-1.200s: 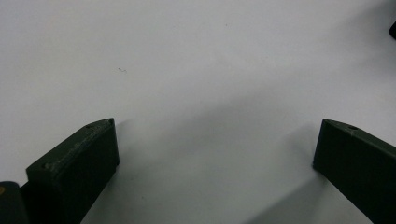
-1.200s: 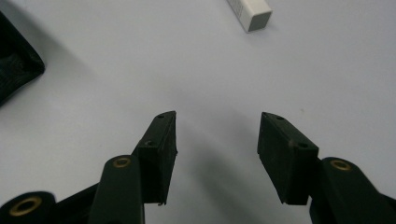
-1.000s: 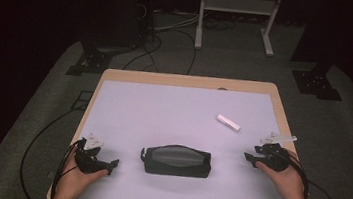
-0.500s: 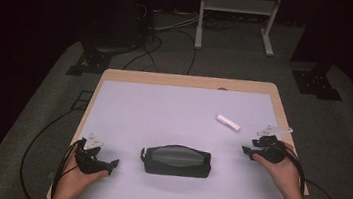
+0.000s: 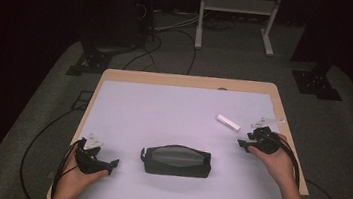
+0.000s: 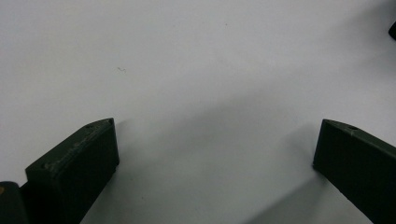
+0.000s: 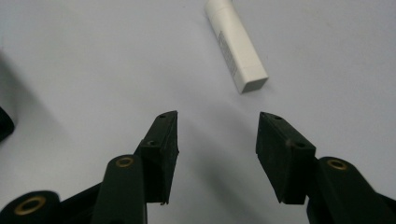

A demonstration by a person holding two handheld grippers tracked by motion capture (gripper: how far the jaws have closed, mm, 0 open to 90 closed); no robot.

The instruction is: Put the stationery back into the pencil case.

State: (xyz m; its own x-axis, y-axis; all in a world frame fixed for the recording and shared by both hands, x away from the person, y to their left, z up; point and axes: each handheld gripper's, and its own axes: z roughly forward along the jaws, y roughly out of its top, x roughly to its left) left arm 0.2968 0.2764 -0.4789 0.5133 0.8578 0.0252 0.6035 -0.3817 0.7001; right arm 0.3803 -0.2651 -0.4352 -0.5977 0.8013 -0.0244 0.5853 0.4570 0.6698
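— Dark room, grey floor [image 5: 37, 114] strewn with cables, white stand [image 5: 237, 16] at the far end. Nearer?

— Wooden table [image 5: 186, 82] topped with a pale mat [image 5: 173, 114].

— On the mat?

— Black zipped pouch [image 5: 176, 161], near the front edge, roughly centred, lying lengthwise left to right.

— Anything else?

— Small white tube [image 5: 228, 122], far right of the pouch and well apart from it, lying flat and angled.

— And the hands?

— Left hand [image 5: 74, 181] at the near left corner, holding the left gripper [image 5: 111, 165], pointed right toward the pouch but clear of it. Jaws spread wide over bare mat in the left gripper view, nothing between them.

— Right side?

— Right hand [image 5: 275, 161] near the right edge, holding the right gripper [image 5: 241, 144] just near of the tube. Jaws parted in the right gripper view, empty, aimed at the tube's closest end, not touching.
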